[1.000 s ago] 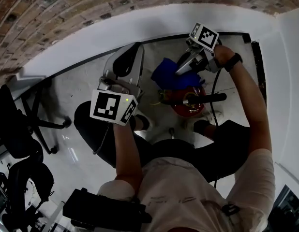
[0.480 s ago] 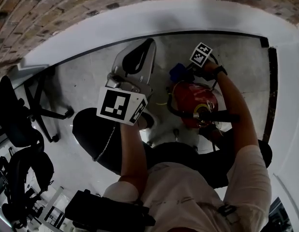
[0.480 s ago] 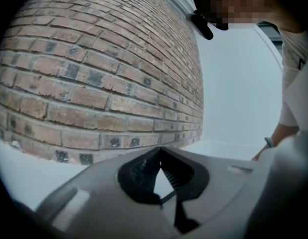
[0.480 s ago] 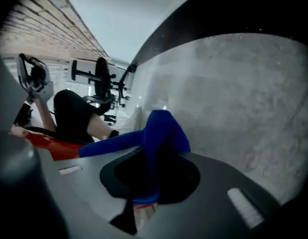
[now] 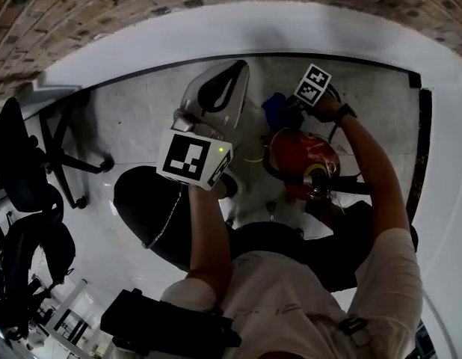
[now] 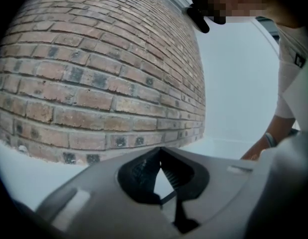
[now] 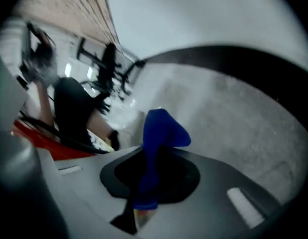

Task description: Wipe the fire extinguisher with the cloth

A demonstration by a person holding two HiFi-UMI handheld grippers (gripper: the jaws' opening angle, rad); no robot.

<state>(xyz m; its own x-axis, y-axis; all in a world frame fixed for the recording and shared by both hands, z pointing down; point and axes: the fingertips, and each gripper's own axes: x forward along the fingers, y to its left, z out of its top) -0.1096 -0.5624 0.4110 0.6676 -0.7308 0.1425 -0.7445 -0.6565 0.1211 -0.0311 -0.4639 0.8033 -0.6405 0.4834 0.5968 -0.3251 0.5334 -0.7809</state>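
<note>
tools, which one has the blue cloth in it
The right tool, its jaws shut on the blue cloth; the left tool holds nothing and faces the brick wall.

Left tool point(image 6: 159, 156) aloft, jaws together, empty; right tool point(image 5: 287, 109) out on a stretched arm, jaws tight on the cloth point(image 7: 161, 128).

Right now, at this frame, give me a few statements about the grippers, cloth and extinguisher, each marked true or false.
1. The right gripper is shut on the blue cloth. True.
2. The left gripper grips the fire extinguisher. False: its fingers are together on nothing, facing the brick wall.
3. The fire extinguisher is red. True.
4. The cloth lies loose on the floor. False: it is pinched between the right gripper's fingers.
</note>
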